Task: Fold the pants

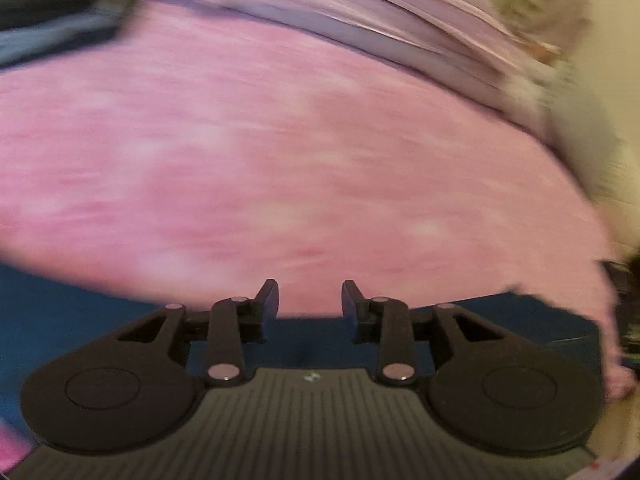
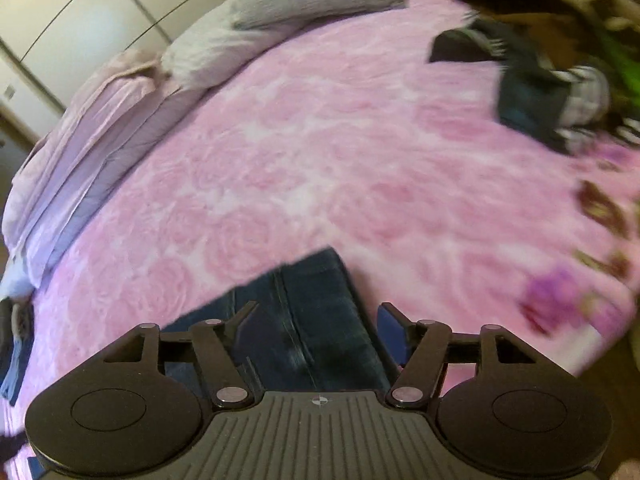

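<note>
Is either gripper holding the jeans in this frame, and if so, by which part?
Neither. The left gripper and right gripper are both open with nothing between their fingers; the jeans lie on the pink blanket.

Both wrist views look low across the pink bedspread (image 2: 320,140)

dark blue jeans (image 2: 312,320), flat on pink bedspread (image 2: 320,140)

left gripper (image 1: 310,300): jaws parted a little, nothing between them
right gripper (image 2: 316,320): jaws spread wide, nothing gripped
</note>
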Motion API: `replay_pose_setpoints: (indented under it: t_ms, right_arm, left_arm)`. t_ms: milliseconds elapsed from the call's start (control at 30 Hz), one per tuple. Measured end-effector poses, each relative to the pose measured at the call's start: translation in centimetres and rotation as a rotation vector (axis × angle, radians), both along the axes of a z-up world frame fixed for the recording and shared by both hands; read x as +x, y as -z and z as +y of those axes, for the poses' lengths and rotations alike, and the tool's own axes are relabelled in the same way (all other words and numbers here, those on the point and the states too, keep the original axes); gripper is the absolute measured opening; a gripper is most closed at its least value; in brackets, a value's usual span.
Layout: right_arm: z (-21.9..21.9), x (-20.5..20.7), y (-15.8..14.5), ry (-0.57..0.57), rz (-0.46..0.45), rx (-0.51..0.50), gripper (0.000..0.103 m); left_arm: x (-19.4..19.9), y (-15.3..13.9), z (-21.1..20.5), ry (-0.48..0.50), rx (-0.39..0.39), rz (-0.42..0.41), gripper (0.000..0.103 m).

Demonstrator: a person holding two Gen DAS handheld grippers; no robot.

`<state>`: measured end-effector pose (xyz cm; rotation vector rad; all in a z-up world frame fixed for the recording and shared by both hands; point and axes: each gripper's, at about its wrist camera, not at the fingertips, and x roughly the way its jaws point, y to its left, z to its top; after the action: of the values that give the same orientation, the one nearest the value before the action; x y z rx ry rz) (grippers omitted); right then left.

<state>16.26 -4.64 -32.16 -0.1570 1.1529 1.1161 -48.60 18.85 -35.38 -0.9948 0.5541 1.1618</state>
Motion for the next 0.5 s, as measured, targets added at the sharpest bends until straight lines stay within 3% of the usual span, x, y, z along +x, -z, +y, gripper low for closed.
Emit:
replay_pose_setpoints:
  t_ms: [100, 133, 200, 333, 367, 400, 467, 500]
  right_arm:
    - [2.3, 0.7, 1.7, -0.020, 0.024, -0.018, 0.062]
    - [2.8, 1.0, 2.3, -0.027, 0.037, -0.023, 0.062]
    - [3.4, 1.4, 3.3, -0.053, 0.059, -0.030, 0.061]
    - [3.7, 2.5, 4.3, -0.091, 0.125, 0.000, 0.061]
    - [3.8, 2.5, 4.4, -0.101, 0.130, 0.003, 0.059]
    - [3.9, 2.5, 4.6, -0.123, 0.133, 0.008, 0.051]
    - [4.0, 2.3, 4.5, -0.150, 0.113, 0.014, 0.047]
    - [3.9, 2.2, 4.5, -0.171, 0.103, 0.022, 0.037]
  left_arm:
    - [6.8, 1.9, 4.2, 0.141, -0.055, -0.141, 0.037]
    - [8.8, 2.5, 5.2, 0.197, -0.079, -0.165, 0.045]
    - [12.5, 3.6, 6.9, 0.289, -0.119, -0.176, 0.054]
    - [17.0, 5.8, 9.4, 0.395, -0.203, -0.214, 0.056]
    - [17.8, 6.4, 10.0, 0.411, -0.234, -0.225, 0.056]
    - [18.3, 6.8, 10.4, 0.419, -0.251, -0.231, 0.056]
    - [19.5, 7.6, 10.7, 0.448, -0.285, -0.240, 0.047]
    - [20.1, 8.0, 10.6, 0.471, -0.298, -0.245, 0.032]
